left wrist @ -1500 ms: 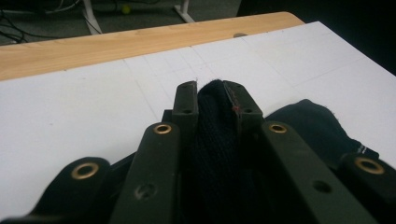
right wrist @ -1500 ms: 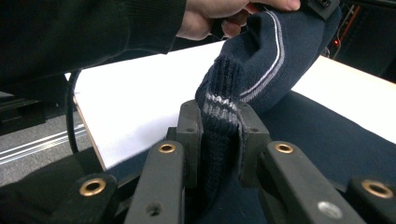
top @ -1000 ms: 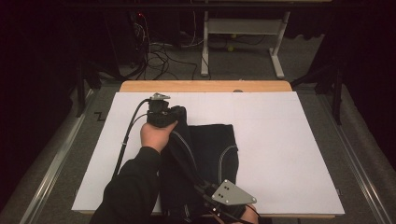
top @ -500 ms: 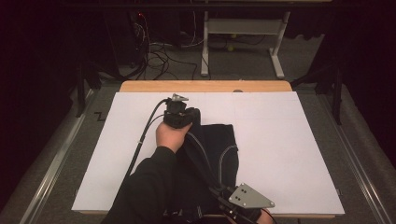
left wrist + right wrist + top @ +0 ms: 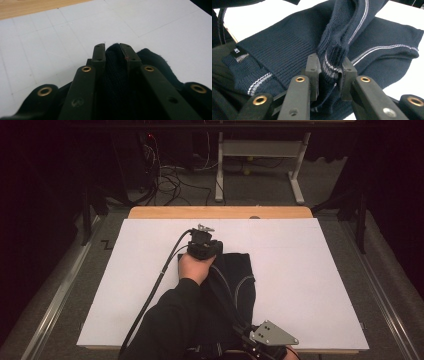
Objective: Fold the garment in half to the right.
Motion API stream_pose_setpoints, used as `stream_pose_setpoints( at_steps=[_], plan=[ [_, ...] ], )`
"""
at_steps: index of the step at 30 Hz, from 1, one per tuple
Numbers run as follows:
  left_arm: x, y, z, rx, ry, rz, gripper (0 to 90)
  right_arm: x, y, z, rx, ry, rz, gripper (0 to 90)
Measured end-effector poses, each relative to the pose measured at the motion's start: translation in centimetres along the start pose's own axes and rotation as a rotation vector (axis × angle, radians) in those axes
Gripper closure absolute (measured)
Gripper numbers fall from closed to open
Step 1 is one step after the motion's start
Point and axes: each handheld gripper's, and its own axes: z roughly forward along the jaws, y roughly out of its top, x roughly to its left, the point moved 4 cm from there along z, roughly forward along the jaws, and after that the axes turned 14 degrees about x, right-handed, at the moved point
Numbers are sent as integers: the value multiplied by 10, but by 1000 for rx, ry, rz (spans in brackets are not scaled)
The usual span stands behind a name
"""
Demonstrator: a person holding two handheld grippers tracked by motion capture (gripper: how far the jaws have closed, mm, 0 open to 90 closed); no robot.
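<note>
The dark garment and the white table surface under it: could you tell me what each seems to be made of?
The garment looks like navy knitted fabric: ribbed rows, pale stitched stripes and a small sewn label. The table surface looks like matte white board or paper, faintly gridded; which one is unclear.

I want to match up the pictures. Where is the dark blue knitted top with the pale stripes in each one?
High view: the dark blue knitted top lies mid-table, right of the sleeved arm.
Left gripper view: a fold of it sits pinched between the left tool's jaws.
Right gripper view: it spreads across the middle, its striped edge in the right tool.
Shared landmark: the white table sheet.
</note>
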Motion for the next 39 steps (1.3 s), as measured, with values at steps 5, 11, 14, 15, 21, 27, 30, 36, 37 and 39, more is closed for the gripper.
stream_pose_setpoints(
  at_steps=[5,11,14,15,21,27,30,36,37,39],
  plan=[
    [-7,3,6,3,-14,9,721,-1,-5,-3,17,5,11,745],
    [-17,6,16,6,-23,18,711,-5,-12,-4,39,11,36,733],
    [-22,7,21,4,-30,26,696,-6,-15,-5,52,12,48,709],
    [-23,7,23,5,-30,27,689,-7,-16,-6,56,11,51,698],
    [-31,11,24,-32,-41,22,520,-15,-23,-13,54,1,94,624],
    [-35,14,16,-77,-59,32,413,-23,-25,-26,11,-14,128,592],
    [-34,12,13,-69,-58,59,386,-26,-24,-31,-10,-21,136,587],
    [-34,6,4,-97,-66,107,322,-26,-22,-33,-23,-30,127,578],
    [-34,4,1,-105,-67,111,314,-26,-22,-32,-25,-31,125,578],
    [-32,0,-4,-121,-78,115,287,-26,-21,-32,-26,-32,124,578]
  ],
)
